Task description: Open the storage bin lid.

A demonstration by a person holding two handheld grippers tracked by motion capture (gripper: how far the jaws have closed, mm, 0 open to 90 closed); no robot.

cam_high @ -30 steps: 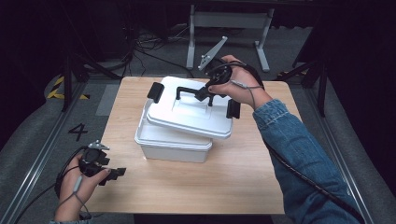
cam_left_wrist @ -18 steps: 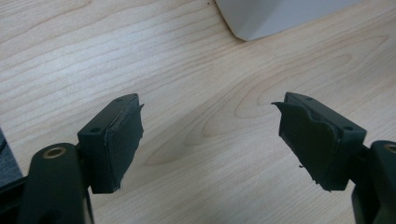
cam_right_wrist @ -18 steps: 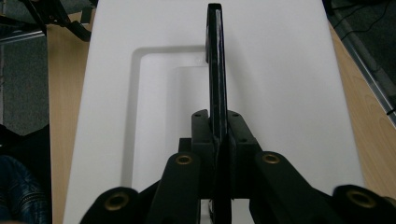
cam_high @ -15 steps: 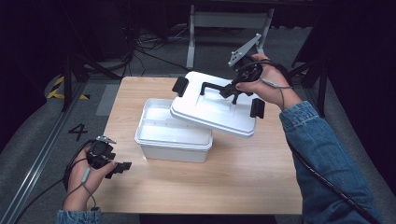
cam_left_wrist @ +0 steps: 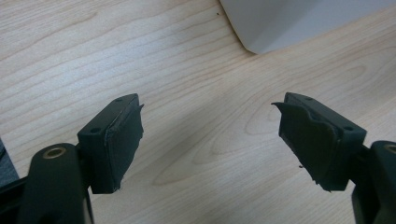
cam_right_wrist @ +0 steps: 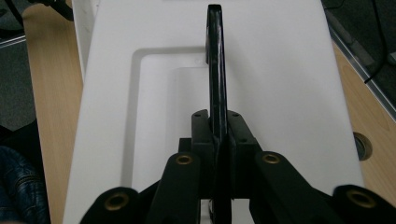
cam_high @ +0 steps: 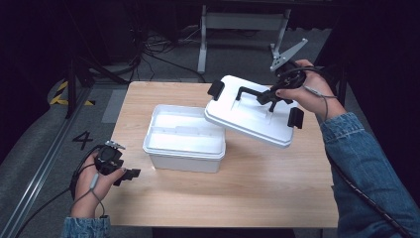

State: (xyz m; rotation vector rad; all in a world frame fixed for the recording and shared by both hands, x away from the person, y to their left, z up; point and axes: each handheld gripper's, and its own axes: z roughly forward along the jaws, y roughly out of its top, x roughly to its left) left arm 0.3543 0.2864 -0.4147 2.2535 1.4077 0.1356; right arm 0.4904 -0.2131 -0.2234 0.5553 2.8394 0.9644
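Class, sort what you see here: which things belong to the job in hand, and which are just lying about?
Part of the job:
white lid
black handle
white box
right gripper, shut on the handle

Just lying about:
left gripper, open over the table
metal frame
floor cables

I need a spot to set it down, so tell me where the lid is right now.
In the high view the white lid hangs tilted over the table's right half, overlapping the open box's right edge, its black handle clamped in the right gripper.

White lid (cam_high: 252, 116), black handle (cam_right_wrist: 215, 60)
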